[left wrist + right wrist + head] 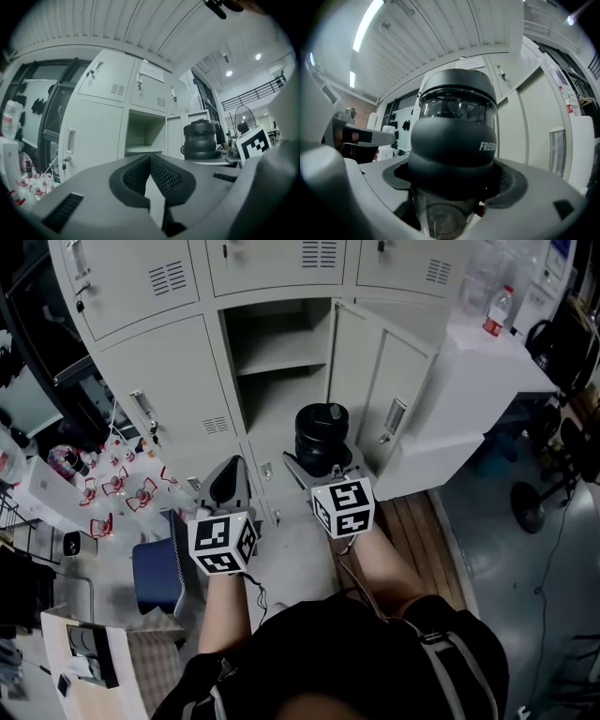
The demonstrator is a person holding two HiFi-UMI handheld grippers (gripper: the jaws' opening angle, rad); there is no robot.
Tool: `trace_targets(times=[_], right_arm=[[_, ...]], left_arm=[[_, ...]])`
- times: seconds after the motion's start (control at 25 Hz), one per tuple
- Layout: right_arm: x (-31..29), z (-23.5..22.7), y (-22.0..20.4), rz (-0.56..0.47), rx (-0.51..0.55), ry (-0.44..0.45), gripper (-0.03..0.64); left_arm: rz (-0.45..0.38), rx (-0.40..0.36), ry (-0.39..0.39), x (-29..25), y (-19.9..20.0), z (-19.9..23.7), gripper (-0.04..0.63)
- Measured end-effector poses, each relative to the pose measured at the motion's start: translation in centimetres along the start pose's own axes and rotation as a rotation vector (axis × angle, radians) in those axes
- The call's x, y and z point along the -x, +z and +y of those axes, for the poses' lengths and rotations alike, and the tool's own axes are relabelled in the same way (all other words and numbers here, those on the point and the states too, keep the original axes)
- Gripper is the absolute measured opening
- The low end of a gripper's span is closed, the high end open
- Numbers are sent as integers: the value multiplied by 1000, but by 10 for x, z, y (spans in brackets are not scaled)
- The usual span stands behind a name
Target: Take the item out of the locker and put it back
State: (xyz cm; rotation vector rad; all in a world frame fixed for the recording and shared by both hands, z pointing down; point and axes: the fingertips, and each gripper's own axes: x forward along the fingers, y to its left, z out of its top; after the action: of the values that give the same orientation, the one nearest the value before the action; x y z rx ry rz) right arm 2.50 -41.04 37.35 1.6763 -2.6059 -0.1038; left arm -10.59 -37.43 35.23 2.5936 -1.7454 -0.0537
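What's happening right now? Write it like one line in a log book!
right gripper: shut on black jar | left gripper: shut, empty | jar: held outside, in front of open locker

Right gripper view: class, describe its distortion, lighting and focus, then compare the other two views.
Right gripper view: fisheye bends the lockers, corners are black, a ceiling strip light glares, and the close black bottle looks soft at its base. Left gripper view: same curvature and dark rim; the left tool looks soft. Head view: dim overall, open locker darker inside.

White table beside the grey lockers, a clear red-labelled bottle upright on it
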Motion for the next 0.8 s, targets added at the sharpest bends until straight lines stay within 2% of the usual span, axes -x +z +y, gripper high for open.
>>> trace_targets(times=[0.44, 0.6, 0.8], right_arm=[[-28, -1, 15, -11, -2, -4, 456], [-58, -11, 32, -36, -95, -5, 457], [-105, -30, 59, -64, -289, 23, 456]], left_arm=[[-5, -4, 29, 12, 4, 13, 12], [-9, -5, 55, 18, 5, 27, 12], [-19, -10, 79, 20, 9, 43, 12]])
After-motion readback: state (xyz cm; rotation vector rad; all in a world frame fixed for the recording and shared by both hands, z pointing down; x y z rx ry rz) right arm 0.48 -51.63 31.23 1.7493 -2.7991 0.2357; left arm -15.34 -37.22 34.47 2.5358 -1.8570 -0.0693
